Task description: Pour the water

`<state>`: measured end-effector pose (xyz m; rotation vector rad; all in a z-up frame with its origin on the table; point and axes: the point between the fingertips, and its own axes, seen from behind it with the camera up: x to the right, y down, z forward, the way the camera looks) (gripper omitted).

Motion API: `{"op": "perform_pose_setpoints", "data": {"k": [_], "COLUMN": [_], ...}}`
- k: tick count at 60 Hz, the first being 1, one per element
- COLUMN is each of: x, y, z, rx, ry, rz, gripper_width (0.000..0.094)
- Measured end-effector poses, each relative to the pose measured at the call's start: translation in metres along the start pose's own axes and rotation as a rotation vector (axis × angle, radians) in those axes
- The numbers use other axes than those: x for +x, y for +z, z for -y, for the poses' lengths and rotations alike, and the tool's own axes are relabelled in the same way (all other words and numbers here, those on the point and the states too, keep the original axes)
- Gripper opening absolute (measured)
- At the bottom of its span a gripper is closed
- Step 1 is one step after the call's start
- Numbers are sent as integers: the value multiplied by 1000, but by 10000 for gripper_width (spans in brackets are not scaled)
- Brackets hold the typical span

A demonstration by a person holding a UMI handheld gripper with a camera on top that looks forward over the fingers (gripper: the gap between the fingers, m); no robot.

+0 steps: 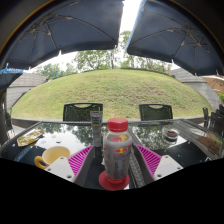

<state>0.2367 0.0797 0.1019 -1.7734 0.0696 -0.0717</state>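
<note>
Bottle (117, 153), red-capped, stands upright on the glass bench (60, 135) between my fingers (117, 162); whether the pads (80, 157) pinch it, I cannot tell.

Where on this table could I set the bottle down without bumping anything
The bottle stands between the open gripper's fingers. Bare glass table lies beyond it, before the drinking glass. Crowded near the yellow cup and the small bowl.

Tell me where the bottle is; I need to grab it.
The bottle stands upright on the glass table, between the open fingers, right of the yellow cup.
</note>
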Motion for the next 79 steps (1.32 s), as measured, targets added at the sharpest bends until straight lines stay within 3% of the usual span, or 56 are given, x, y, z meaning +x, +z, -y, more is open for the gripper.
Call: {"op": "perform_pose_setpoints", "data": {"k": [8, 19, 32, 40, 67, 79], "x": [-17, -94, -147, -163, -189, -185], "y": [-56, -130, -175, -181, -179, -174], "z": [10, 21, 11, 12, -1, 1], "rx": [11, 17, 4, 36, 0, 19], "ry": [-21, -25, -15, -72, -89, -100], "rz": [-1, 129, 188, 194, 260, 232], "gripper_width": [835, 845, 846, 839, 837, 838]}}
